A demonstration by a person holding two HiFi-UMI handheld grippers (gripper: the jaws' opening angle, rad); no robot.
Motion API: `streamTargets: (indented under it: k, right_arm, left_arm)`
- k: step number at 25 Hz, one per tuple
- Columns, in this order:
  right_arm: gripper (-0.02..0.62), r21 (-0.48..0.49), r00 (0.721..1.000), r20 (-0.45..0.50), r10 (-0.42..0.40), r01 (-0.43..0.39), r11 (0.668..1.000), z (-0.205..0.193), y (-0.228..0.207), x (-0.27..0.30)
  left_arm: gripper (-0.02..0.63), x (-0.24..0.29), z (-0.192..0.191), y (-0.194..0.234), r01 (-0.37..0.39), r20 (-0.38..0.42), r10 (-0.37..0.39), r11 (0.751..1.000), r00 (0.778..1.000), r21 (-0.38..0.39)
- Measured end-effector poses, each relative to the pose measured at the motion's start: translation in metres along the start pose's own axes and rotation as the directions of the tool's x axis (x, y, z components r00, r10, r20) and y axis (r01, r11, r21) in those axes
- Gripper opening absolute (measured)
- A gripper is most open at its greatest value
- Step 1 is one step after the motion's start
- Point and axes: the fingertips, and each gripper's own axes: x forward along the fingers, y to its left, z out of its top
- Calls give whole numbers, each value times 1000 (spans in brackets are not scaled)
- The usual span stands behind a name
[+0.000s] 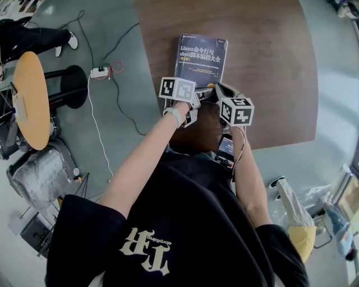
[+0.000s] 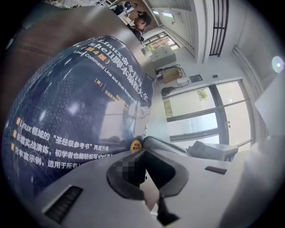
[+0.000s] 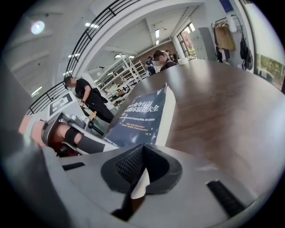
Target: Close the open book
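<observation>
Head view looks down on a closed book (image 1: 201, 56), dark blue cover up, lying flat on the brown wooden surface (image 1: 275, 67) near that surface's left edge, in the upper middle of the frame. Both claws meet at the book's near edge, just below it in the picture. The left claw (image 1: 202, 95) comes in from the left and the right claw (image 1: 220, 91) from the lower right, their tips close together. Whether either tip touches the cover I cannot tell from this view.

Left gripper view has the cover filling the left half of the frame. The left claw (image 2: 141, 153) sits at the bottom centre with its jaws pressed together and nothing gripped between them.

Right gripper view shows the book ahead in the middle, white page edges along its right side, and the surface stretching off to the right. The right claw (image 3: 142, 149) is closed too, tips together, holding nothing.

At the left of the head view, on the grey floor (image 1: 118, 17), stand a stool (image 1: 31, 98) with a round yellow top and a white power strip (image 1: 100, 72) with its cables.
</observation>
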Motion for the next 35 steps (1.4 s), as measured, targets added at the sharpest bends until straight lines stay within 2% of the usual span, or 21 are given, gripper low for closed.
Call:
streamTargets:
  k: [3,13,16,19,24,30,35]
  right_arm:
    - [-12,7,1000,6,9,-9,1000,0,0,0]
    - [-14,13,1000,17,17,-17,1000,-1,-1,1]
    - [-14,-43,999,-49,-17,15,999,-7,2,0]
    - [-14,-128,994,-108,-24,10,992,-10,12,-9]
    - [-14,-158,998,-62,17,-27,987,-7,26,-47]
    - [-14,-179,998,20,56,-52,982,-18,39,-109]
    - [-14,-182,992,112,55,-34,983,-21,37,-162]
  left_arm:
    - [5,0,0,2,-19,-7,19,1000,1000,-17]
    - [3,2,-2,4,-51,10,51,998,999,29]
    - [3,0,-7,2,-51,7,50,995,999,87]
    - [3,-7,-14,-5,-61,4,61,986,998,157]
    - [3,-27,-34,-33,-15,16,12,968,1000,251]
    - [3,-76,-58,-49,-15,125,-22,959,992,283]
    - [3,-123,-82,-64,-31,255,-52,950,966,311]
